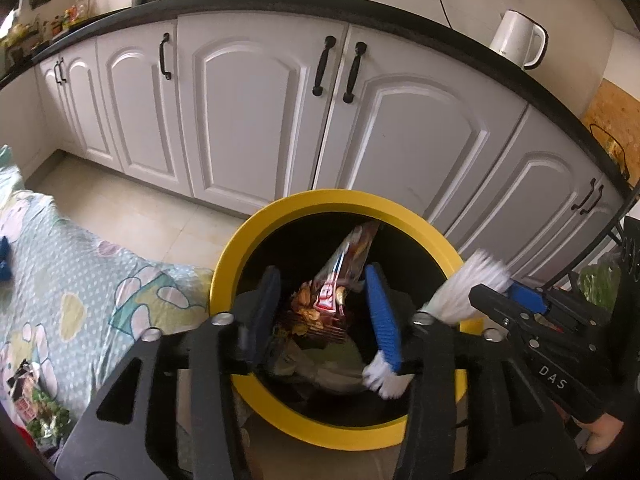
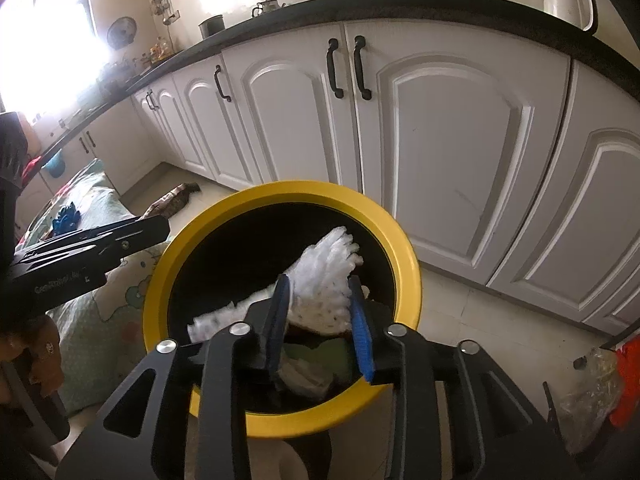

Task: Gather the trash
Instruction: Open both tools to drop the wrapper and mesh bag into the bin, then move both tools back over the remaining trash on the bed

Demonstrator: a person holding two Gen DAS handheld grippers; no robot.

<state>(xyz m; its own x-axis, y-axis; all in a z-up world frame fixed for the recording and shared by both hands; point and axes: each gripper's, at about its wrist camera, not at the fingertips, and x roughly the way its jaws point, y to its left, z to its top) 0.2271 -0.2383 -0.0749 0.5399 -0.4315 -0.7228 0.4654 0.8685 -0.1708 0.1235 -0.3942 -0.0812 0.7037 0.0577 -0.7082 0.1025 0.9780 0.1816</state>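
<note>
- I have both tools over the yellow-rimmed bin (image 1: 224, 276), which stands before the white cabinets (image 1: 248, 120).
- My left gripper (image 1: 326, 312) is parted, the snack wrapper (image 1: 340, 280) loose between its pads; it could snag.
- My right gripper (image 2: 320, 320) is parted around the white tissue (image 2: 328, 268), which might cling to a pad.

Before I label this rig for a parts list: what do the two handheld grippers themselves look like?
Both are matte black frames with triangular cut-outs and round silver bolt heads. The left gripper and right gripper each carry two flat, ribbed blue finger pads. Seen from the other's camera, the right one's arm bears white lettering "DAS"; the left one's has small white print, too blurred to read. No cables show.
</note>
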